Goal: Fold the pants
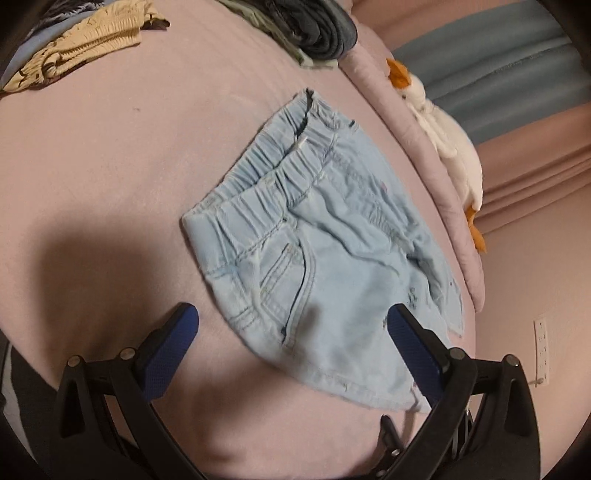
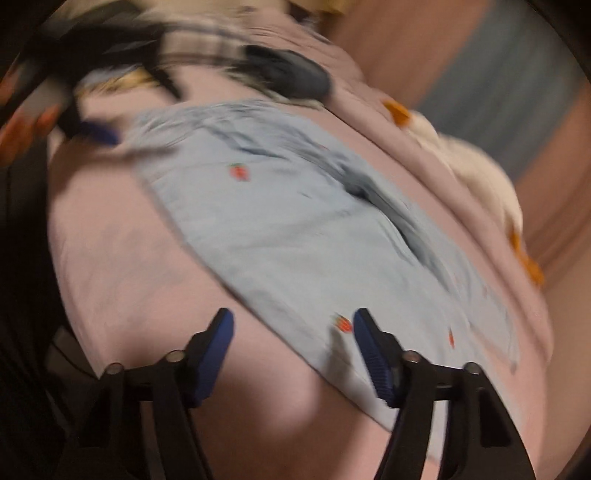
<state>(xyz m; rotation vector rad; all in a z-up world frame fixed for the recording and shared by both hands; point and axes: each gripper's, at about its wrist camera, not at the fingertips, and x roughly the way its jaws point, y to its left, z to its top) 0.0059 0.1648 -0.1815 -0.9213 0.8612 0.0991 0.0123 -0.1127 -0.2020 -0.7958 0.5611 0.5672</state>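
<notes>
Light blue denim pants lie flat on the pink bed cover, elastic waistband toward the far left. My left gripper is open above the near hem, its blue pads either side of the front pocket. In the blurred right wrist view the pants spread across the cover, with small red strawberry prints. My right gripper is open, hovering over the near edge of the denim. The left gripper's blue tip shows at the pants' far left corner.
A yellow garment lies at the far left and a pile of dark folded clothes at the far middle. A white plush duck lies on the cover's raised right rim. The bed's right edge drops off beyond it.
</notes>
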